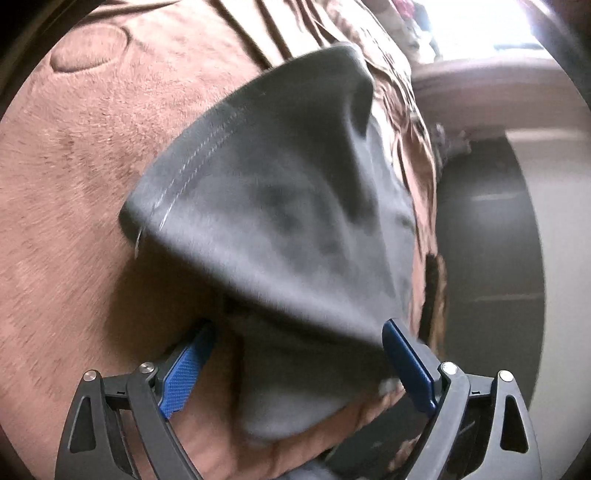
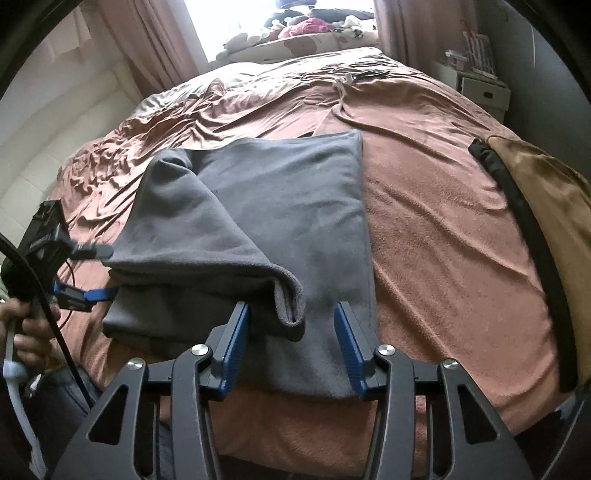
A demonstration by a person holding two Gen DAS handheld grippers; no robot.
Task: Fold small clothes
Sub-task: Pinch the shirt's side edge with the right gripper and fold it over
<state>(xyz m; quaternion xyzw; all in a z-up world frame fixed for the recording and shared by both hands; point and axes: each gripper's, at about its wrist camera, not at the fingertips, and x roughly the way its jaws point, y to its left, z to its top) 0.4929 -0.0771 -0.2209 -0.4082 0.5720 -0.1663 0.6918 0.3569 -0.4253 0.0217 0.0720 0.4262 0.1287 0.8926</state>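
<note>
A grey fleece garment (image 2: 288, 206) lies on the brown bed cover (image 2: 443, 229), its left part folded over toward the near side. My right gripper (image 2: 293, 325) is open, its blue pads on either side of the folded near edge, not clamping it. My left gripper (image 2: 107, 293) shows at the garment's left edge in the right wrist view. In the left wrist view my left gripper (image 1: 299, 332) is open, with the grey cloth (image 1: 280, 206) bulging between and above its blue pads (image 1: 184, 373); the view is blurred.
A tan cushion with a black edge (image 2: 546, 206) lies on the bed's right side. Pink curtains, a bright window and a pile of clothes (image 2: 303, 26) are at the far end. White boxes (image 2: 480, 85) stand far right. A white padded wall is on the left.
</note>
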